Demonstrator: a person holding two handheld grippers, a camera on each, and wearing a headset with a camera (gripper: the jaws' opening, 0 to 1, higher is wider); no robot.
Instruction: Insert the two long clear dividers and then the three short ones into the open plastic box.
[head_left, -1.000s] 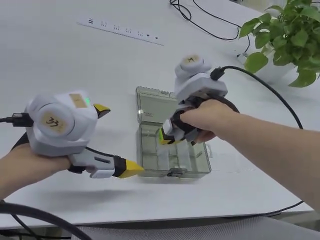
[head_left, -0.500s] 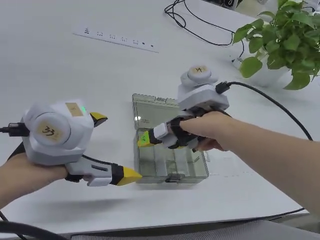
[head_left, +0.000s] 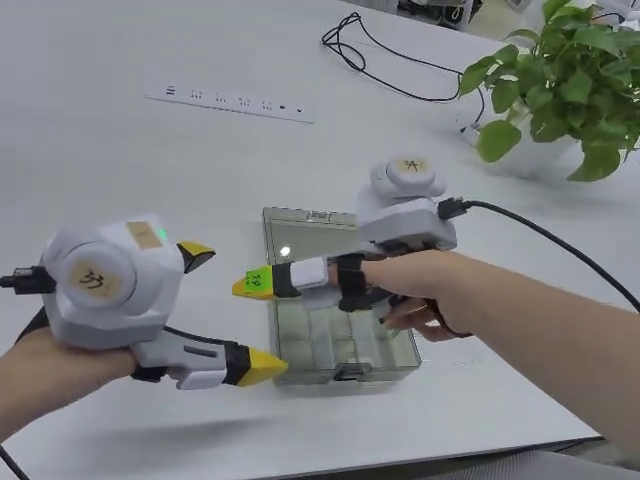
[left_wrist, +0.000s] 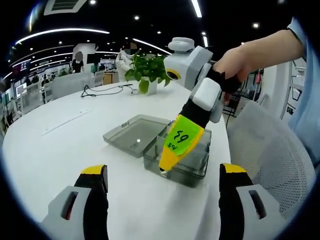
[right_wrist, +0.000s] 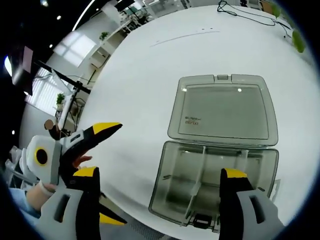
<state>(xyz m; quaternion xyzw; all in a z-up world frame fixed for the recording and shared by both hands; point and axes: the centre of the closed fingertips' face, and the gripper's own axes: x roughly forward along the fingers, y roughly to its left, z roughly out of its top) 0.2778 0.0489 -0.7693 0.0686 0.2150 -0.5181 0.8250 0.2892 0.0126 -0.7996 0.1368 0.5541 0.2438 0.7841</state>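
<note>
The clear plastic box (head_left: 345, 345) lies open on the white table, its lid (head_left: 310, 232) flat behind the base. Clear dividers (right_wrist: 199, 181) stand inside the base and split it into compartments. My right gripper (head_left: 262, 284) hovers above the box's left side, pointing left, its green-tagged yellow tip past the box wall. In its own view my right gripper (right_wrist: 161, 176) is open and holds nothing, with the box (right_wrist: 215, 185) below. My left gripper (head_left: 230, 310) hangs open just left of the box. From my left gripper (left_wrist: 162, 172), the box (left_wrist: 192, 160) lies straight ahead.
A white power strip (head_left: 230, 100) lies at the far side of the table. A potted plant (head_left: 560, 80) and black cables (head_left: 400, 62) sit at the back right. The right gripper's cable (head_left: 540, 240) runs off to the right. The table's front edge is close below the box.
My right gripper has risen out of the box base and swung left, so its tip now points past the box's left wall. The left gripper has barely moved.
</note>
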